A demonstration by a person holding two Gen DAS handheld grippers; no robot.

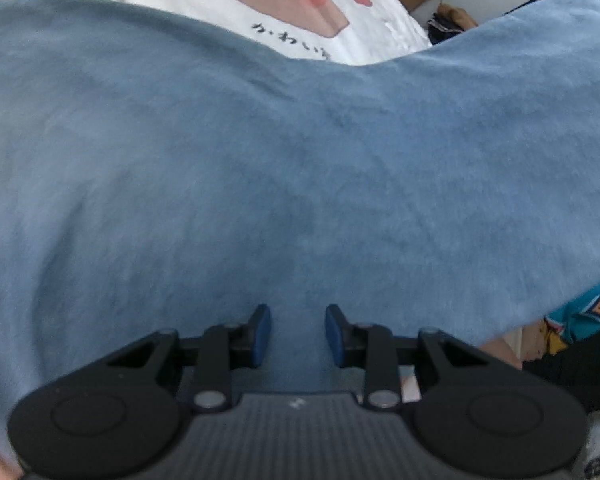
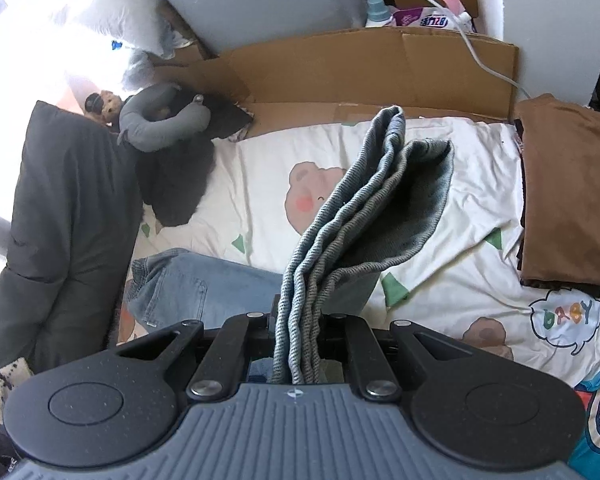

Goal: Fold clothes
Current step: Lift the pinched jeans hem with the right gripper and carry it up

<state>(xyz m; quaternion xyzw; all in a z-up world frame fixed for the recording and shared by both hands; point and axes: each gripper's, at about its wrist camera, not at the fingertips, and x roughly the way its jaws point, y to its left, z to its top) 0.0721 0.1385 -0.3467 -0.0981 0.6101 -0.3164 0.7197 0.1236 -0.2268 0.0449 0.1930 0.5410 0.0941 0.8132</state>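
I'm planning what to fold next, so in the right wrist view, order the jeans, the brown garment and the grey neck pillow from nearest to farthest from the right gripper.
1. Jeans, just ahead-left of the right gripper on the bed.
2. Brown garment, folded at the right edge.
3. Grey neck pillow, far left by the cardboard.

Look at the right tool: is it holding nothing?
No, the right tool is shut on a bunched edge of the blue garment, which sticks up between its fingers.
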